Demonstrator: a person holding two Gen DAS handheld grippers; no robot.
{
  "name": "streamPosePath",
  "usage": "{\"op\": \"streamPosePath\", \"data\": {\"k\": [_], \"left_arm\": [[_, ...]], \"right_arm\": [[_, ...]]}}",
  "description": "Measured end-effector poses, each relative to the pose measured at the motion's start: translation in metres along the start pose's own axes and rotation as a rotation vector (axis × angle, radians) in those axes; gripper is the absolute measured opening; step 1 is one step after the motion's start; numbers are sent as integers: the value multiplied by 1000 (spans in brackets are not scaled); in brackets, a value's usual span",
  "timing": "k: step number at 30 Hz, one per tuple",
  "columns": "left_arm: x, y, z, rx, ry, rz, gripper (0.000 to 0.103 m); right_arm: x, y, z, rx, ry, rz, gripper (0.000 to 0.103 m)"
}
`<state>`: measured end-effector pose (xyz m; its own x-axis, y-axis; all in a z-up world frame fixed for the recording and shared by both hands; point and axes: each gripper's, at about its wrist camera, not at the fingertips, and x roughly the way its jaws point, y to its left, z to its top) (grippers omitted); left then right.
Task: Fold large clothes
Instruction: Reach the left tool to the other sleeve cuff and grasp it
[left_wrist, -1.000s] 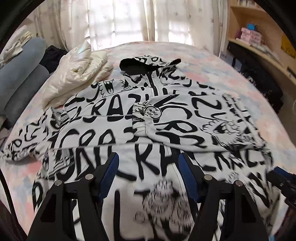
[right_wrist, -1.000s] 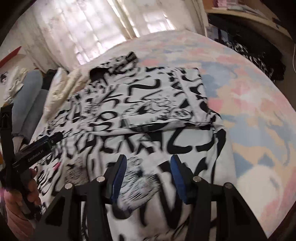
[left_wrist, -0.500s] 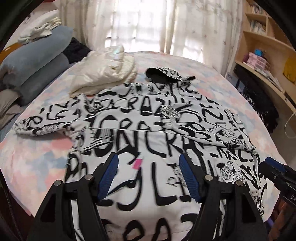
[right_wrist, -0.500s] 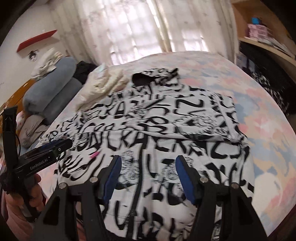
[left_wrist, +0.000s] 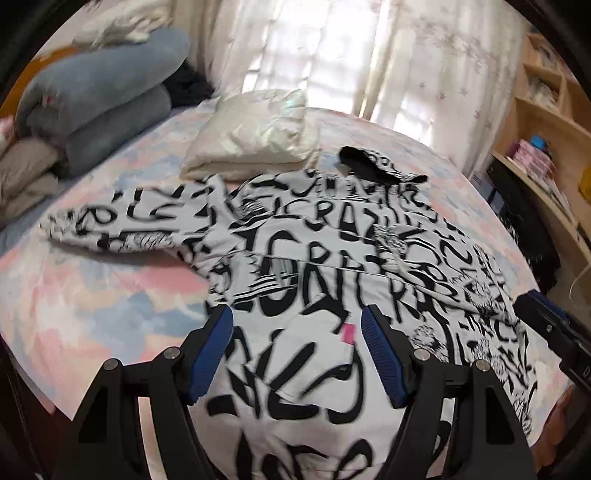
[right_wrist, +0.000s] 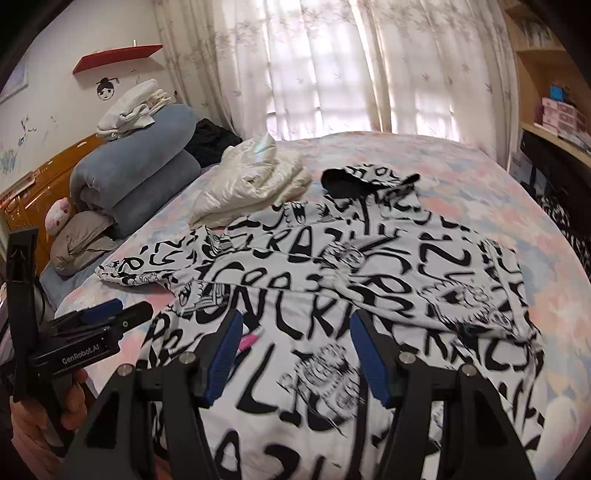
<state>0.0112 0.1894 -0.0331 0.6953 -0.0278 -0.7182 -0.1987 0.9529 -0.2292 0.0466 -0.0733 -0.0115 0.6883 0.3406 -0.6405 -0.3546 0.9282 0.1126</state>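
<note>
A white hoodie with black lettering lies flat on the bed, its black-lined hood at the far end. One sleeve is folded across the chest; the other sleeve stretches out to the left. My left gripper hovers open over the hoodie's lower left part, nothing between its blue pads. My right gripper hangs open above the lower middle of the hoodie, also empty. In the right wrist view the left gripper shows at the left, held by a hand.
A folded cream jacket lies just beyond the hoodie's left shoulder. Rolled blue-grey bedding is stacked at the headboard on the left. Wooden shelves stand to the right of the bed. Pastel bedsheet shows left of the hoodie.
Both grippers have drawn back from the hoodie and swung left, so the outstretched sleeve and the bedding come into view. The right jaws stand wider than a second ago.
</note>
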Motion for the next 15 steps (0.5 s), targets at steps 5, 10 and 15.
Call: {"op": "streamPosePath", "data": {"k": [5,10,15], "left_arm": [[23,55,7,-122,27,-18,70],[45,114,12,-250,49,-49,71],[64,180,18,-367,33,-31,70]], "right_arm": [[30,31,10,-27,15,25,61],[74,73,20,-69,45,64,56],[123,115,31,-104,86,109,56]]}}
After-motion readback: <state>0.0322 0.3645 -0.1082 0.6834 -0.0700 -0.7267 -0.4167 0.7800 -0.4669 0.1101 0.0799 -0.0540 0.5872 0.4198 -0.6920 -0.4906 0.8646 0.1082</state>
